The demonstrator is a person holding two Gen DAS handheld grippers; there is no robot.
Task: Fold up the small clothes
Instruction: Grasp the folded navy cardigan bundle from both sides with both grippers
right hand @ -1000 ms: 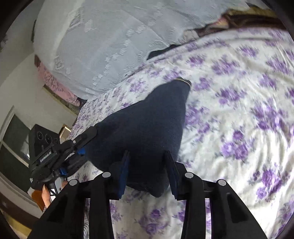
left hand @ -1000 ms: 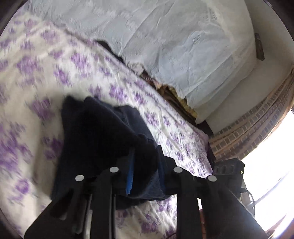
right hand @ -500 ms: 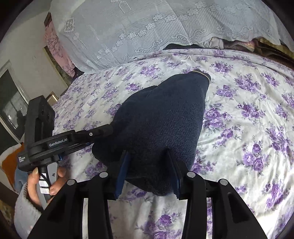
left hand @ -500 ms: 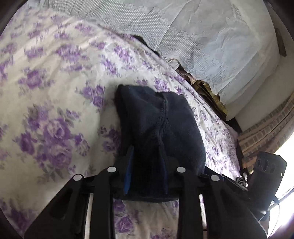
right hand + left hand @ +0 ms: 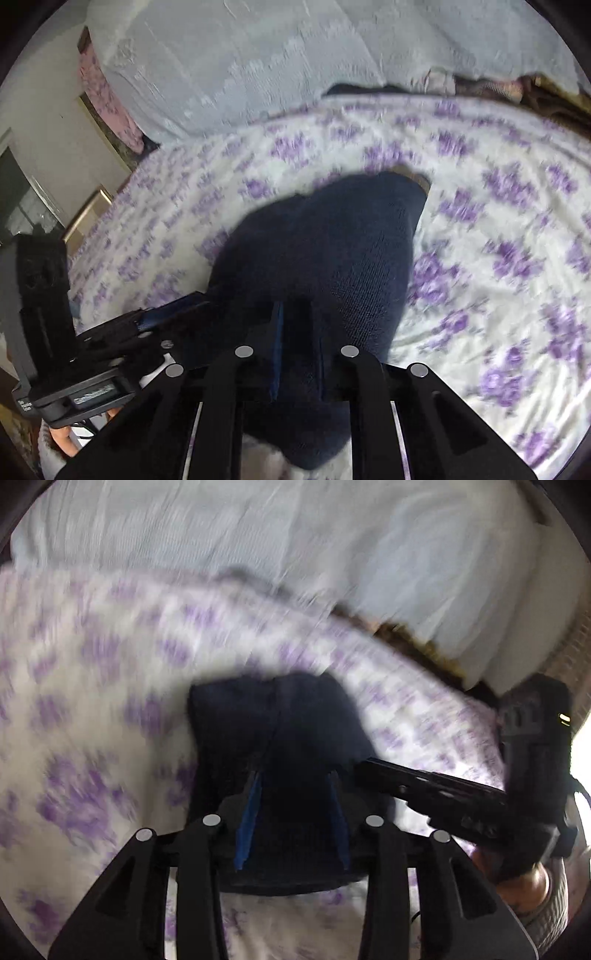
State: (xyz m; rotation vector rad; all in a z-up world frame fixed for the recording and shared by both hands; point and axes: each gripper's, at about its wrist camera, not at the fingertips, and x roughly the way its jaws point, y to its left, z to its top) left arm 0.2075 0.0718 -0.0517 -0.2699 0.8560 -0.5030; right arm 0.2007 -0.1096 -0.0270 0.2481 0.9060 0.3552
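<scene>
A small dark navy knitted garment (image 5: 280,738) lies on a white bedsheet with purple flowers (image 5: 92,701). My left gripper (image 5: 293,786) has its near edge between its blue-padded fingers, which stand a little apart around the cloth. My right gripper (image 5: 297,325) is shut narrowly on the garment (image 5: 332,240) at its near end. The garment stretches away from both grippers toward the pillows. The right gripper also shows in the left wrist view (image 5: 443,797), and the left gripper shows in the right wrist view (image 5: 147,325), close at the garment's left side.
A pale blue lace-covered pile of pillows (image 5: 258,55) runs along the far side of the bed. A wall and a door frame (image 5: 55,147) stand at the left. A bright window (image 5: 580,746) is at the right. The person's hand (image 5: 524,882) holds the right gripper.
Both grippers have swung with the garment; the views are blurred by motion. The right gripper's fingers have closed in tighter on the cloth. The two grippers have come closer together.
</scene>
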